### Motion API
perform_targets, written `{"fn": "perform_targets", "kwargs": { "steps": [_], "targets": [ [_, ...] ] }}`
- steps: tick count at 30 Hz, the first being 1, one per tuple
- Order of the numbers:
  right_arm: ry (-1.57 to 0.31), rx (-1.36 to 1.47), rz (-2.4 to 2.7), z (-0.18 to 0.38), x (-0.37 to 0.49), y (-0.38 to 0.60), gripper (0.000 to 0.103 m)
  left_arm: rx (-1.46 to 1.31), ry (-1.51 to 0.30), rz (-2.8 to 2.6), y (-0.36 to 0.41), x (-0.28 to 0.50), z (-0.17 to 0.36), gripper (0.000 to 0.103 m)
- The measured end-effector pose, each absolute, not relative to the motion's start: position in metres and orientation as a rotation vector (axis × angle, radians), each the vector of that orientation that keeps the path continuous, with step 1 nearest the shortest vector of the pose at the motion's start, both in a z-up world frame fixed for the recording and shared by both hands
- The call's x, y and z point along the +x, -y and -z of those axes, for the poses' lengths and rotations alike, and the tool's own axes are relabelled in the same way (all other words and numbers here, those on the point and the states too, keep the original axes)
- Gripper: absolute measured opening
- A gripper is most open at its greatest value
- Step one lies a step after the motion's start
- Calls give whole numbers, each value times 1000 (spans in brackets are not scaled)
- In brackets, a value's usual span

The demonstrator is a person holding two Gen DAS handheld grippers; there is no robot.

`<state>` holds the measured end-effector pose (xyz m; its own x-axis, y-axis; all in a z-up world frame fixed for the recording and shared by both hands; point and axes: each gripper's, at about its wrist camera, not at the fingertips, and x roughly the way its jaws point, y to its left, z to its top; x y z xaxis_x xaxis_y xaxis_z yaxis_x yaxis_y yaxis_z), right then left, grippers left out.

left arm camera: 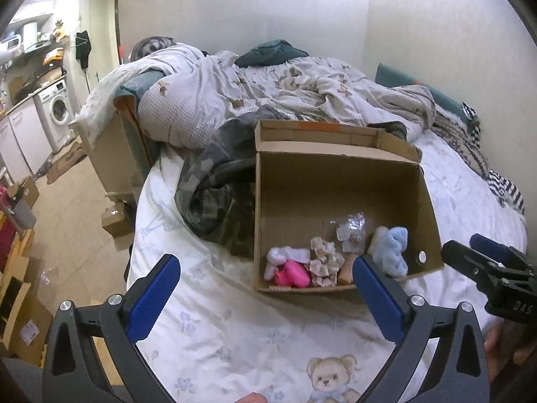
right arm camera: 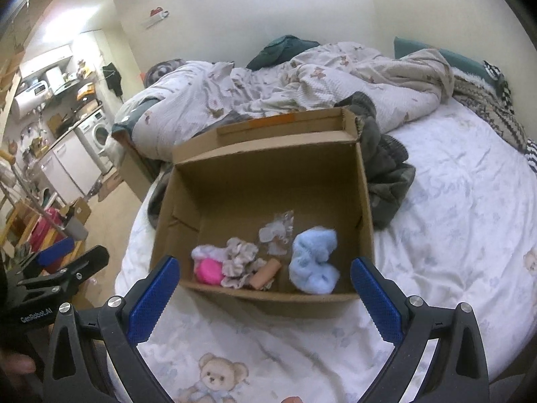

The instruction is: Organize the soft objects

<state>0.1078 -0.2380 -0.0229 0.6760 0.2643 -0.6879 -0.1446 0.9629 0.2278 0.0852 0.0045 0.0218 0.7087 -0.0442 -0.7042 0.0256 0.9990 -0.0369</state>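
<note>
An open cardboard box (left arm camera: 335, 181) (right arm camera: 268, 181) stands on the white bear-print bedsheet. Along its near wall lie a pink soft toy (left arm camera: 292, 273) (right arm camera: 208, 270), a white fluffy piece (left arm camera: 285, 255), a beige scrunchie (left arm camera: 324, 262) (right arm camera: 240, 262), a peach roll (right arm camera: 266, 273), a clear packet (left arm camera: 350, 230) (right arm camera: 277, 231) and a light blue fluffy cloth (left arm camera: 391, 248) (right arm camera: 313, 262). My left gripper (left arm camera: 266, 262) (right arm camera: 85, 250) hovers in front of the box's near left corner, open and empty. My right gripper (right arm camera: 265, 263) (left arm camera: 465, 245) is over the near wall, open, holding nothing.
A camouflage garment (left arm camera: 214, 194) (right arm camera: 386, 174) lies against the box. A rumpled bear-print duvet (left arm camera: 268, 94) fills the far half of the bed. The bed's edge drops on the left to a floor with cardboard boxes (left arm camera: 23, 322); a washing machine (left arm camera: 57, 107) stands beyond.
</note>
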Motion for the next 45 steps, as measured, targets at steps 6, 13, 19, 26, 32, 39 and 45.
{"fn": "perform_targets", "kwargs": {
  "steps": [6,13,19,26,32,39,45],
  "targets": [
    [-830,153,-257,33,102,228,103,-54,-775,47,-5,76,-23,102],
    [-847,144,-241,40,110,225,103,-78,-813,25,-10,88,-13,102],
    [-849,150,-231,41,111,227,103,-88,-827,34,-10,90,-11,102],
    [-849,148,-228,42,112,228,103,-88,-829,40,-9,89,-11,102],
    [-847,148,-217,42,112,230,103,-85,-829,40,-8,89,-11,102],
    [-847,148,-215,42,112,231,103,-85,-831,40,-8,89,-11,102],
    [-846,147,-213,42,112,231,103,-85,-832,39,-8,89,-10,102]
  ]
}}
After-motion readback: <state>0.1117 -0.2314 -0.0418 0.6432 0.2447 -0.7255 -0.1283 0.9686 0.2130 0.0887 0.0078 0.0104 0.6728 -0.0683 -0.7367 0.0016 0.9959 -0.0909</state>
